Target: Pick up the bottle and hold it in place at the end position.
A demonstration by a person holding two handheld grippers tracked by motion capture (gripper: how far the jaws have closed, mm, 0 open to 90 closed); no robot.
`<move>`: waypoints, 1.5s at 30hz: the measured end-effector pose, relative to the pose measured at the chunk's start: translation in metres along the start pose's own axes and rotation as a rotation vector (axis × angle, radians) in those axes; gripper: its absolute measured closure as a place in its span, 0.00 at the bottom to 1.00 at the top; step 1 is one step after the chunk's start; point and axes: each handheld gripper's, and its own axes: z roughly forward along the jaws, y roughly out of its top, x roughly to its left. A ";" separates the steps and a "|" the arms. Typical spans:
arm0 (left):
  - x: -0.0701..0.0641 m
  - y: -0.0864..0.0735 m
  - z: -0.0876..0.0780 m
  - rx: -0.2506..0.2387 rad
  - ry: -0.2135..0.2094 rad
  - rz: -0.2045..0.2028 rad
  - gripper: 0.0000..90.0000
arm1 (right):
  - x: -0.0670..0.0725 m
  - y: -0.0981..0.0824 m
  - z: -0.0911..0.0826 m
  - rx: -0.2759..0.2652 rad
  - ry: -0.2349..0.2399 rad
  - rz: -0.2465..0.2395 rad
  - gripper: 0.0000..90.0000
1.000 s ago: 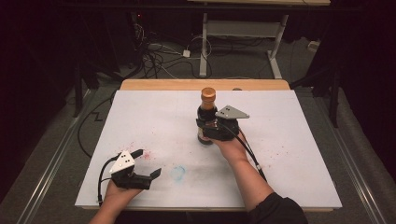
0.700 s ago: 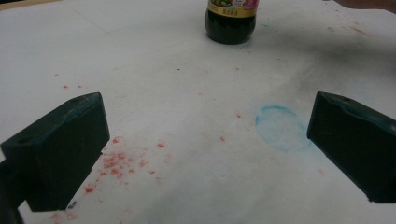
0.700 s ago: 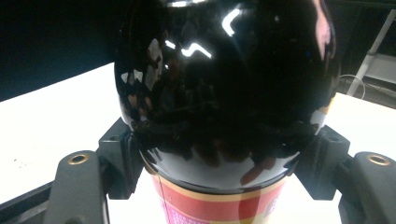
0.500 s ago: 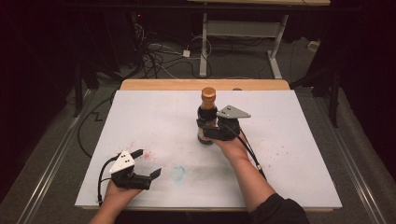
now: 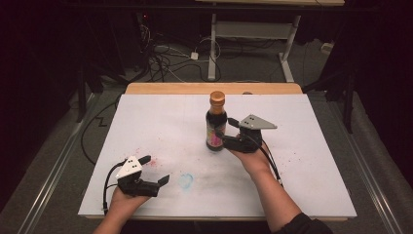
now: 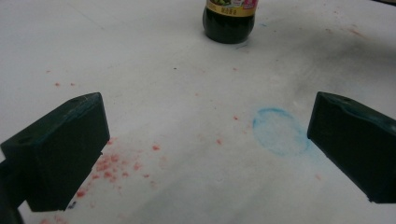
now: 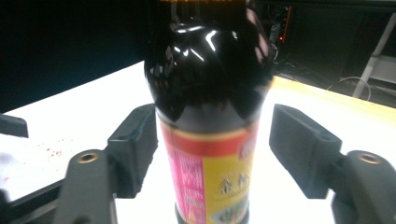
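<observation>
A dark sauce bottle with an orange cap and a red and yellow label stands upright in the middle of the white table cover. My right gripper reaches it from the right. In the right gripper view the bottle stands between the jaws of my right gripper, which have just been closing; a gap still shows beside the right pad. My left gripper rests open at the front left with nothing between its jaws. The left gripper view has my left gripper facing the bottle's base farther off.
A blue ring stain and red specks mark the cover near the left gripper; the ring lies just ahead of it. The wooden table edge runs along the back. Cables and a desk frame lie on the floor beyond.
My right hand has shifted to the right, so more of the bottle's body shows beside the gripper. The bottle and the left gripper stay in place.
</observation>
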 end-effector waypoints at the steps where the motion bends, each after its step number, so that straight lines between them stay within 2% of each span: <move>1: -0.001 0.005 0.002 0.000 -0.010 -0.007 0.00 | -0.001 -0.002 -0.008 -0.002 -0.010 0.005 0.45; 2: -0.001 0.005 0.002 0.000 -0.010 -0.007 0.00 | -0.001 -0.002 -0.008 -0.002 -0.010 0.005 0.45; 7: -0.002 0.015 0.012 0.006 -0.022 -0.005 0.00 | -0.009 -0.005 -0.026 0.003 -0.056 0.018 0.58; 11: -0.003 0.022 0.021 0.004 -0.037 -0.004 0.00 | -0.013 -0.008 -0.035 0.006 -0.071 0.024 0.67; 18: -0.002 0.035 0.037 -0.001 -0.067 0.001 0.00 | -0.016 -0.012 -0.042 0.013 -0.056 0.019 0.80; 20: -0.001 0.040 0.044 -0.004 -0.077 0.002 0.00 | -0.016 -0.011 -0.044 0.010 -0.042 0.017 0.86; 24: -0.002 0.049 0.054 -0.005 -0.086 0.015 0.00 | -0.016 -0.010 -0.045 0.003 -0.030 0.013 0.91; 28: 0.001 0.057 0.068 -0.013 -0.106 0.008 0.00 | -0.016 -0.009 -0.045 -0.011 -0.019 0.008 0.99; 34: 0.004 0.061 0.083 -0.022 -0.087 0.024 0.00 | -0.016 -0.007 -0.043 -0.016 -0.012 -0.001 1.00; 36: 0.005 0.065 0.089 -0.020 -0.105 0.017 0.00 | -0.016 -0.003 -0.042 -0.025 -0.001 -0.015 1.00; 43: 0.007 0.072 0.103 -0.011 -0.104 0.006 0.00 | -0.014 0.008 -0.039 -0.037 0.019 -0.028 1.00; 45: 0.008 0.075 0.108 -0.013 -0.117 -0.003 0.00 | -0.013 0.010 -0.038 -0.040 0.018 -0.030 1.00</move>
